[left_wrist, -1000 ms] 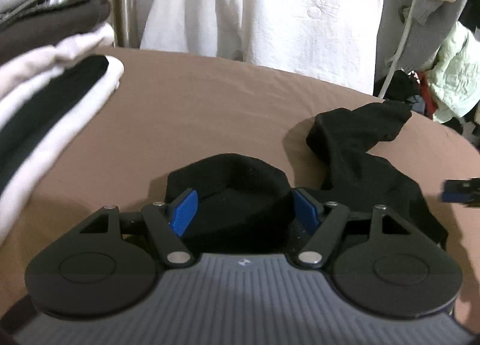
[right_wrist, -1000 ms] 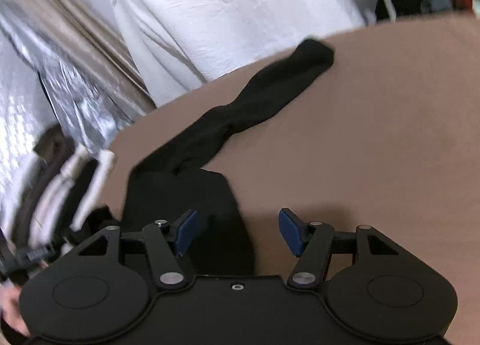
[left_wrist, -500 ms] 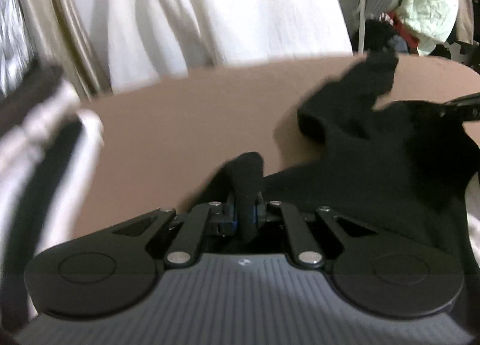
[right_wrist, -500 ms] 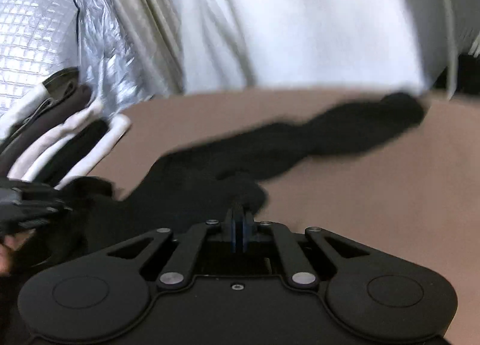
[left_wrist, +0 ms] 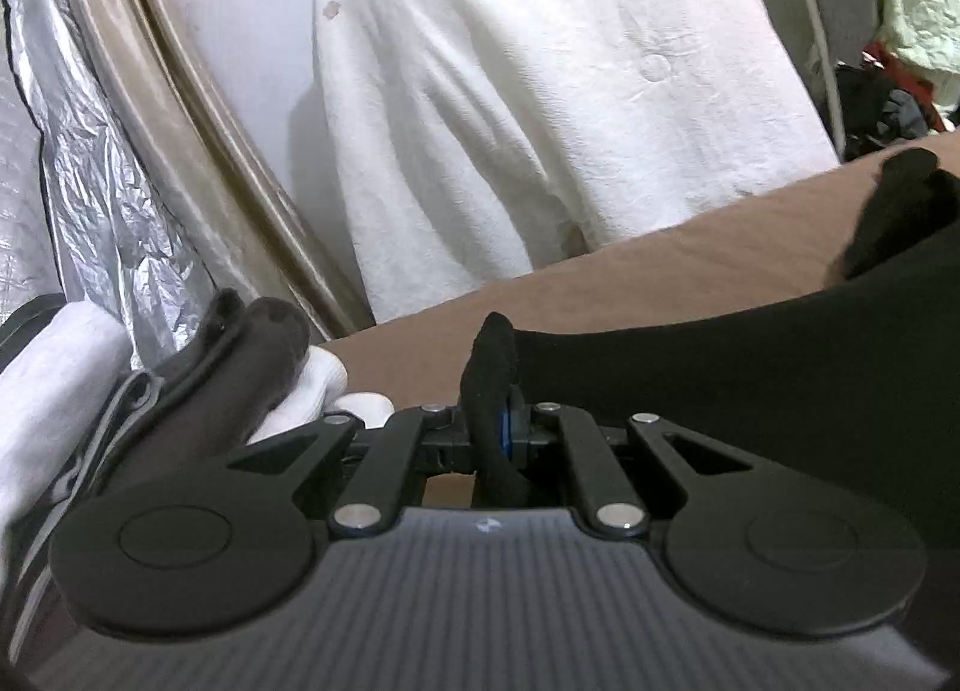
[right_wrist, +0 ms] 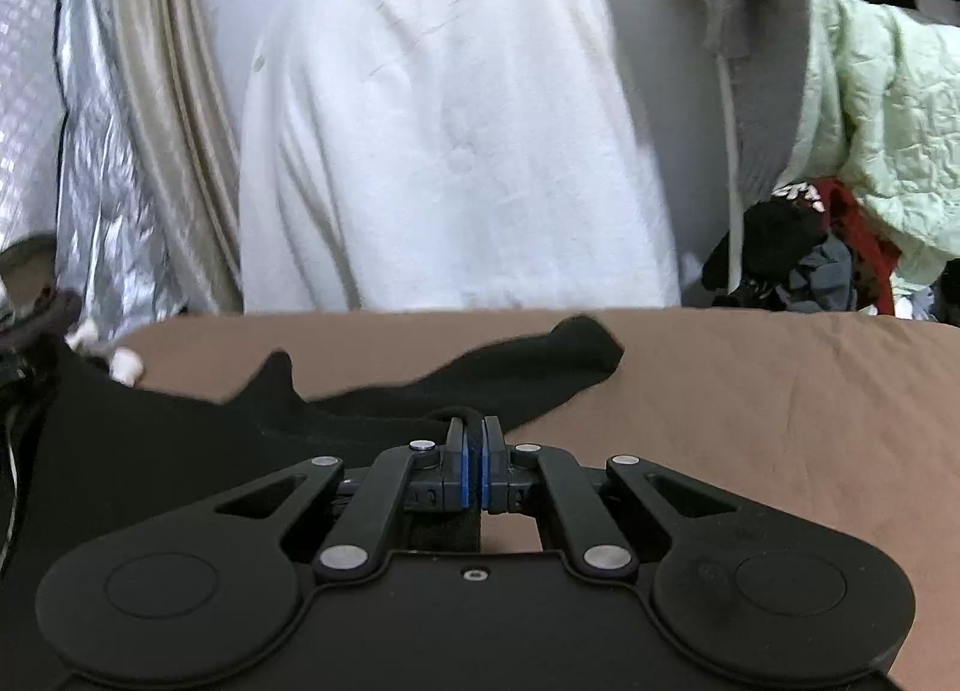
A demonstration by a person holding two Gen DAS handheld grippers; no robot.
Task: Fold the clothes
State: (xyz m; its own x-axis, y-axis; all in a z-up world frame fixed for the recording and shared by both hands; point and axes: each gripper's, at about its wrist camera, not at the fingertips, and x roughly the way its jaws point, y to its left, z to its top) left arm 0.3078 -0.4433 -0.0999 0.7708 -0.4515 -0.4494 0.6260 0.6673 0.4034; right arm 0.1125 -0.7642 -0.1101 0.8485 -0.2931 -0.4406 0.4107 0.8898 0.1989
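Note:
A black garment (left_wrist: 750, 379) lies partly lifted over the brown table (left_wrist: 660, 271). My left gripper (left_wrist: 495, 427) is shut on a bunched edge of it, a fold of cloth sticking up between the blue pads. In the right wrist view the same black garment (right_wrist: 372, 409) stretches to the left, one long leg or sleeve trailing away on the brown table (right_wrist: 780, 391). My right gripper (right_wrist: 474, 469) is shut on another edge of the cloth, which shows as a thin black strip between the pads.
A stack of folded white and dark clothes (left_wrist: 120, 391) sits at the table's left, seen small in the right wrist view as folded clothes (right_wrist: 60, 325). A white cloth-draped shape (right_wrist: 450, 150), silver foil sheeting (left_wrist: 108, 181) and hanging garments (right_wrist: 870, 120) stand behind the table.
Both grippers went from open over the flat black garment to shut on its edge. Both have risen and rolled, lifting the cloth off the table.

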